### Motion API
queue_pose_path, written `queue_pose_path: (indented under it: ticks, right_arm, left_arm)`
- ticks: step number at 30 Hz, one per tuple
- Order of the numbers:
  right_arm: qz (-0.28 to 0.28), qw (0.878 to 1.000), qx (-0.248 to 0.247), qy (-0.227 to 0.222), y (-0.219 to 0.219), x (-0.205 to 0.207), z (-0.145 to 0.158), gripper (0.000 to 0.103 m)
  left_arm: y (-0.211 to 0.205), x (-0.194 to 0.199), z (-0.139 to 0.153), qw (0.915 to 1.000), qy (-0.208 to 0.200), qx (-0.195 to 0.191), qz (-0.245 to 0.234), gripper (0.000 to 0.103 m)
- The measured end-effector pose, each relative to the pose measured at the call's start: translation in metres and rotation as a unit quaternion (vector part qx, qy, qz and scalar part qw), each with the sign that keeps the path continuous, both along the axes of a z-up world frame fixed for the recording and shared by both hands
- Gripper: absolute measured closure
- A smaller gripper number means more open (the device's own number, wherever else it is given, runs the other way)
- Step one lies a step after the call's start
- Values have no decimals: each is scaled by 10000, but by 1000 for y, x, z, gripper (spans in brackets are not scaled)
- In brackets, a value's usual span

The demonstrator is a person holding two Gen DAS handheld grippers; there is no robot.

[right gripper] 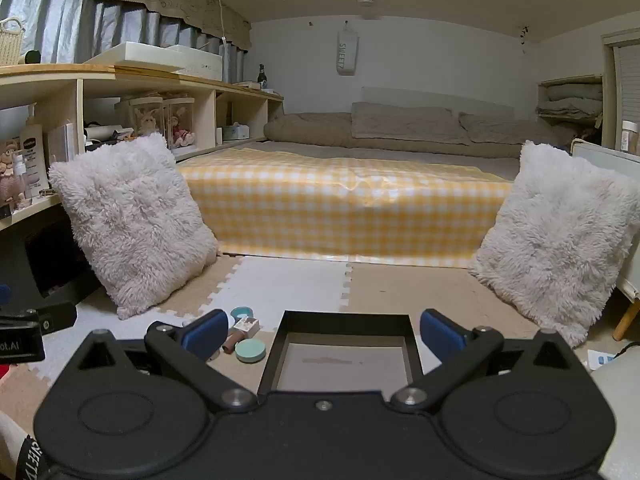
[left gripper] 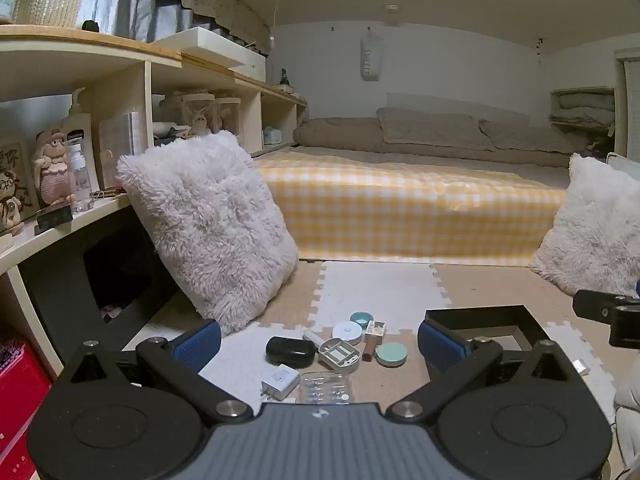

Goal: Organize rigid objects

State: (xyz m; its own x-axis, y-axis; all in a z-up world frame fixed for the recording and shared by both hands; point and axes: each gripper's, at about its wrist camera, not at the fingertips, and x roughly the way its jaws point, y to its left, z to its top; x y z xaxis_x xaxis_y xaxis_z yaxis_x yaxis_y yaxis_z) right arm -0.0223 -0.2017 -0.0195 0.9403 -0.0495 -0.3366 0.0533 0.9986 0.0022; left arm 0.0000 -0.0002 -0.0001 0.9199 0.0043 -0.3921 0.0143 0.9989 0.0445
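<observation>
Left wrist view hides the near edge of the clutter behind its own body: the clear plastic case [left gripper: 325, 387] and the white charger plug [left gripper: 280, 380] are cut off at the bottom, and small print on the items is too blurred to read. The left gripper [left gripper: 319, 340] stands with its jaws spread wide and nothing between the blue pads [left gripper: 198, 343]; the right gripper [right gripper: 322, 334] is likewise wide apart and empty, framing the black open box [right gripper: 412, 344], whose near wall is covered by the gripper body. On the floor lie interlocking foam mats [left gripper: 376, 288] in white and tan, and on them, left of the box, sit the task's small things close together: a black oval case [left gripper: 291, 352], a grey divided tray [left gripper: 339, 354], a white round puck [left gripper: 347, 330], a teal jar [left gripper: 361, 319], a mint round compact [left gripper: 391, 354] and a brown lipstick tube [left gripper: 370, 350] with a small carton [left gripper: 376, 327] beside it. Behind them runs a low bed with a yellow checked cover [left gripper: 400, 208] and beige pillows [left gripper: 420, 128]. Two shaggy white cushions [right gripper: 132, 220] lean at either side, the left one against a wooden shelf unit [left gripper: 148, 92] crowded with bottles and figurines. From the right wrist view, most of the small items are blocked by the left pad.
</observation>
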Motion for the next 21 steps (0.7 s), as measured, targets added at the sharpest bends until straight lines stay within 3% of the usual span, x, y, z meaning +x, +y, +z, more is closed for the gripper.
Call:
queue_pose_path:
  ticks: [21]
  right_arm:
    - [-3,10000,-38,1,0,-1,1,0]
  left_arm:
    - [0,0,0,10000,14,-31,-4,0]
